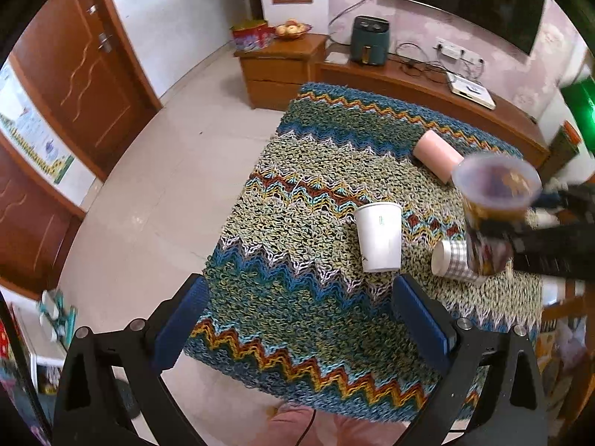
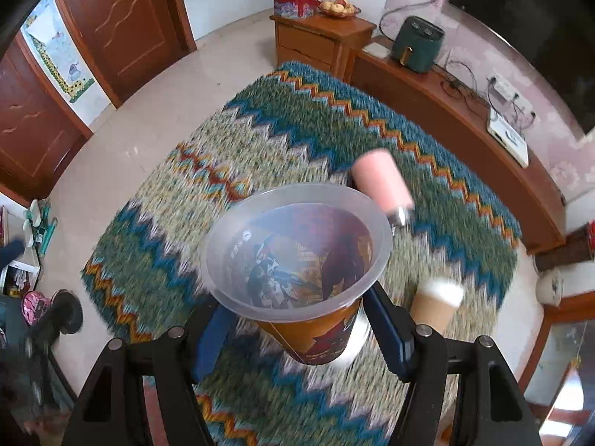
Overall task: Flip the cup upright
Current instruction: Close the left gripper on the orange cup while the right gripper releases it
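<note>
My right gripper (image 2: pixel 297 329) is shut on a printed plastic cup (image 2: pixel 297 260), clear rim up, held in the air above the zigzag cloth; it also shows in the left wrist view (image 1: pixel 492 204), blurred. My left gripper (image 1: pixel 297 319) is open and empty above the cloth's near edge. A white paper cup (image 1: pixel 379 236) stands mouth up just beyond it. A checked paper cup (image 1: pixel 452 262) lies on its side under the held cup. A pink cup (image 1: pixel 438 154) lies on its side further back, also in the right wrist view (image 2: pixel 383 180).
The table wears a knitted zigzag cloth (image 1: pixel 297 193). A low wooden cabinet (image 1: pixel 427 89) with an air fryer (image 1: pixel 370 41) and cables runs behind it. A tan paper cup (image 2: pixel 435 306) lies by the right fingers. Tiled floor lies to the left.
</note>
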Demonstrator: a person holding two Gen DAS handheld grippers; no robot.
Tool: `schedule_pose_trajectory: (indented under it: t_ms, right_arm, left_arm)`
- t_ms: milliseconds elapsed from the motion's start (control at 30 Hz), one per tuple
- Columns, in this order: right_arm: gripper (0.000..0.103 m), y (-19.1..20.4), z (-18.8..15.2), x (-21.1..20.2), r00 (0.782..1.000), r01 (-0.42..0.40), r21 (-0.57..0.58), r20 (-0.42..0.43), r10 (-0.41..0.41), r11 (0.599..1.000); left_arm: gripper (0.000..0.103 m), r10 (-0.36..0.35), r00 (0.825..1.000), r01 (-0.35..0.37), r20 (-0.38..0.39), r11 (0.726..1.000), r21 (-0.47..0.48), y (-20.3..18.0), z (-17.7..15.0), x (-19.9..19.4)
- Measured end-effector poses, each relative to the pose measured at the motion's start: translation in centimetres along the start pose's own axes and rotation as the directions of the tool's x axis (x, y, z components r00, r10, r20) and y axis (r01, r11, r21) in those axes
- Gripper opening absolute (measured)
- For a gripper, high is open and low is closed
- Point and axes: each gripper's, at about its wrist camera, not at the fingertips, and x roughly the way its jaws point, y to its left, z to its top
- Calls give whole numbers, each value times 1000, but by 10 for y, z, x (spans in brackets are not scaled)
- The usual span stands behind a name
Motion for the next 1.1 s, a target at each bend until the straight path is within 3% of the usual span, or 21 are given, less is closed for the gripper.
schedule_pose_trajectory:
  t_ms: [233, 367, 567, 700, 867, 1100]
  right_arm:
    - [71, 21, -72, 38, 983, -51, 234, -160, 90, 971]
    - [71, 22, -101, 60, 969, -89, 416, -173, 175, 905]
    - [72, 21, -122, 84, 959, -85, 590, -170, 226, 803]
    - [71, 16, -127, 94, 958, -89, 654, -149, 243, 751]
    - [71, 12, -129, 102, 960, -101, 682, -125, 251, 724]
    - [71, 7, -128, 100, 966, -119, 661, -94, 239, 741]
  left_arm:
    - [100, -51, 998, 53, -24, 990, 129, 2, -18, 16]
    - [100, -77, 996, 85, -43, 972, 219, -8, -32, 28]
    - [100, -103, 992, 121, -78, 950, 288, -16, -47, 48]
    - [100, -106, 990, 131, -95, 942, 310, -21, -52, 58]
    - [100, -104, 988, 134, -113, 940, 313, -29, -54, 71]
    - [100, -102, 989, 130, -111, 946, 296, -45, -49, 82]
